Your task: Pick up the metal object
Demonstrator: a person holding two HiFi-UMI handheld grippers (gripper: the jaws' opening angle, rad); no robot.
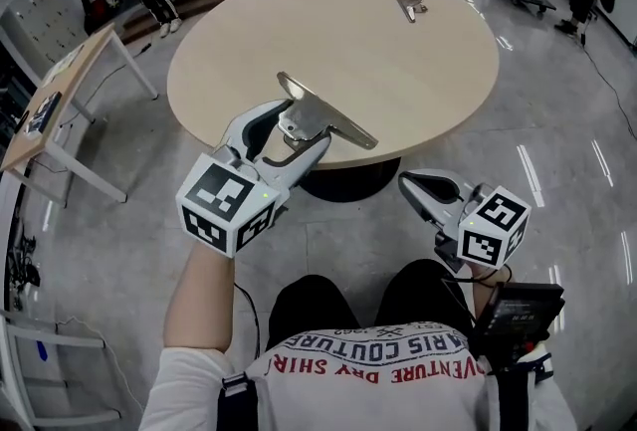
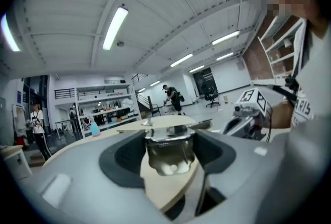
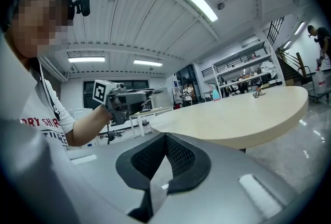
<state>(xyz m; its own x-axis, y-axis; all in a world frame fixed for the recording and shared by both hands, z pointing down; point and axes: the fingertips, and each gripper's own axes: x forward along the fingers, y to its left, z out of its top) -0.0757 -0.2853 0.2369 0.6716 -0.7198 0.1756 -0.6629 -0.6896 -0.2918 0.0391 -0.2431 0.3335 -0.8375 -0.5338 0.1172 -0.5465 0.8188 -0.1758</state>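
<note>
head view: metal object (image 1: 328, 118) clamped between left gripper (image 1: 296, 132) jaws, above near rim of table (image 1: 418, 71). right gripper (image 1: 420, 188) closed, empty, off-table. handling: firm squeeze, hold level; overhanging end likely to pivot.

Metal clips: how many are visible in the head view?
2. One clip is held in the left gripper, over the table's near edge; the other clip lies on the table's far side. None seems hidden.

The wide silver metal clip (image 1: 328, 123) sits in the left gripper (image 1: 296, 132), above the near edge of the round pale wooden table (image 1: 398, 81). A small silver metal clip (image 1: 410, 7) lies far right on it.
</note>
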